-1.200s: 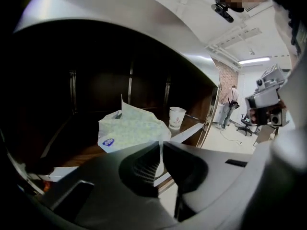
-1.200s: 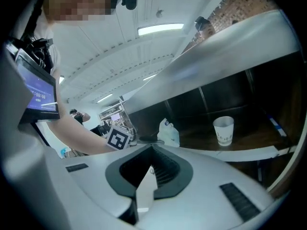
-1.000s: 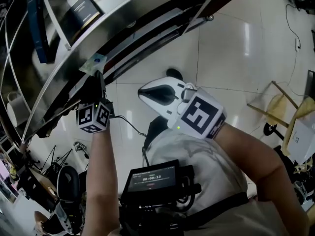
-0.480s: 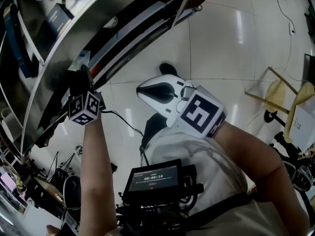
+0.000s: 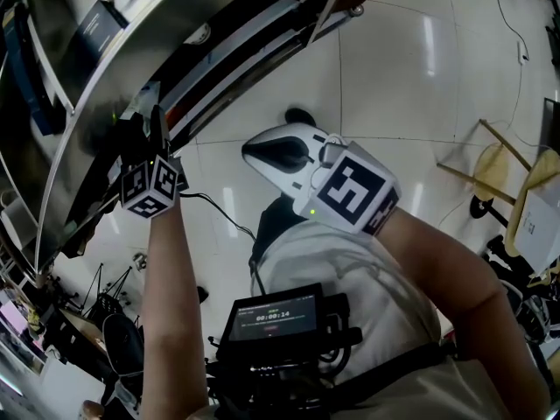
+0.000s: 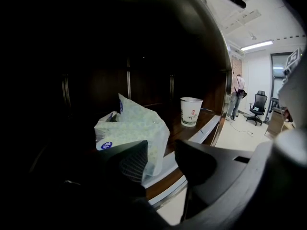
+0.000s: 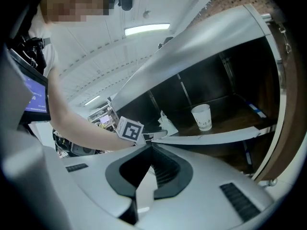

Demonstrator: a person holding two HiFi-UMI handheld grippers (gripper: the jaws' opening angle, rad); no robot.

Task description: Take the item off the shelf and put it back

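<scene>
Tissue pack (image 6: 136,128) on shelf (image 6: 194,132), cup (image 6: 191,111) beyond; left gripper (image 6: 160,153) just opened around it; right gripper (image 7: 150,150) closed.

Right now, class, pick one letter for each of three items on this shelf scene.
1. Where is the paper cup? A) on the shelf, apart from the plastic packet B) on the floor C) on a chair
2. What colour is the cup mainly? A) red B) white C) black
3. The jaws of the right tool are: A) wide apart B) shut on the cup C) shut, empty

Answers: 1 A, the cup stands on the wood to the packet's right in the left gripper view. 2 B, its wall is white. 3 C, the jaws meet with nothing between them.
</scene>
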